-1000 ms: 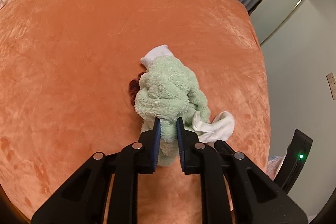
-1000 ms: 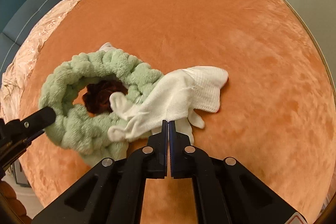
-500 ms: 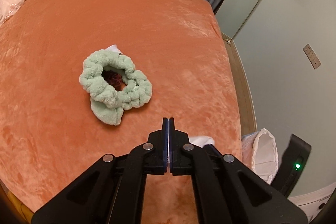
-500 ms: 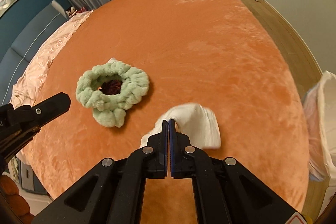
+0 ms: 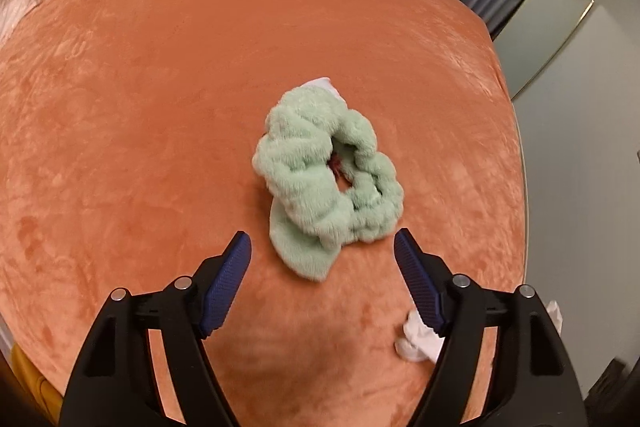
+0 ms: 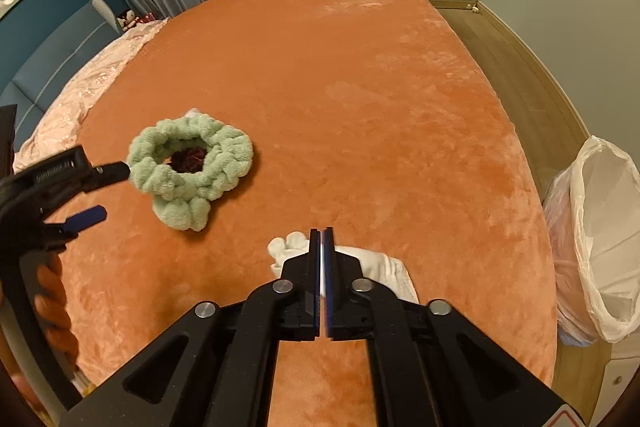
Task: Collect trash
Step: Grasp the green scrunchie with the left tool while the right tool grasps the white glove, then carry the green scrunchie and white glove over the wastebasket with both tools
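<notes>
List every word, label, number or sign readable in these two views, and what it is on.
No text can be read.
Left gripper: pale lettering on its black body, too blurred to read.
Right gripper: a red warning-triangle sticker at the frame's bottom edge, cut off, no words legible.

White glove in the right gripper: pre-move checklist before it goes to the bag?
1. Right gripper shut on the white glove: ok, fabric shows between the closed fingers.
2. Glove lifted off the orange bedspread: cannot tell.
3. Bin bag open: ok, its mouth gapes beside the bed on the right.
4. Path from glove to bag unobstructed: ok, only bare bedspread lies between.
5. Left gripper out of the way: ok, it is open, near the green headband, off to the left.
6. Headband tangled with the glove: ok, they lie apart.
</notes>
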Available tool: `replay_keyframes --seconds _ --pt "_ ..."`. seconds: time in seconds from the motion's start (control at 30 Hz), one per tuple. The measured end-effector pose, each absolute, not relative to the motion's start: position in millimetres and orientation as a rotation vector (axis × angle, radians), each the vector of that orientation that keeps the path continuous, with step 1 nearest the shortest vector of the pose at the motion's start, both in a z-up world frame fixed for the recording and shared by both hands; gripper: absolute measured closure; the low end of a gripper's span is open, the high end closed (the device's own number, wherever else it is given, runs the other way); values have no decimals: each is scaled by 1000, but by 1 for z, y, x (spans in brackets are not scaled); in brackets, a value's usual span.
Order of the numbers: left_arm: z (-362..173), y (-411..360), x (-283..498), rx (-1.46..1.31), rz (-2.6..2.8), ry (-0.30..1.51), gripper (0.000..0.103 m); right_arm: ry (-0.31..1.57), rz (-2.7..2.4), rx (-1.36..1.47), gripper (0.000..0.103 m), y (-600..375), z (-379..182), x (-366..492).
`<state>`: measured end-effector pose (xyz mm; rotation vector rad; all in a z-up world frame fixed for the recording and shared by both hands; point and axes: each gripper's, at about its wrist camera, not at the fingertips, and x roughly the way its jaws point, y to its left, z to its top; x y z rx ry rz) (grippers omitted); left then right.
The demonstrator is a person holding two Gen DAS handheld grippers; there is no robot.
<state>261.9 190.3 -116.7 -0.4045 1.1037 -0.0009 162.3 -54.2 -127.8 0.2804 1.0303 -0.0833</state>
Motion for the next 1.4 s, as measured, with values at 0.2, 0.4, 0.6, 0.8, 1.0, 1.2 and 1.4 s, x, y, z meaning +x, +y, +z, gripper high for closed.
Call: replay_keyframes --seconds 0.2,0.4,0.6,0.8,1.0,1.2,1.4 --pt "-149 191 299 -398 -5 1159 45 1084 -133 334 50 -65 -163 171" --pt "-152 188 302 -423 -47 1176 85 1106 -162 323 38 -68 -175 176" --pt "-127 179 273 -438 -106 1128 87 1175 -151 330 26 -63 -201 177" --pt "-113 161 248 -410 -142 1131 88 1196 -136 410 85 -66 -207 173" --pt "-91 132 224 -367 -197 1106 88 1124 -108 424 85 -72 -174 151" --pt "-66 90 197 -322 -272 1082 89 1035 -106 447 85 -89 -135 121" --pt "-42 42 170 -276 -355 1053 89 948 -132 482 85 -120 -98 86"
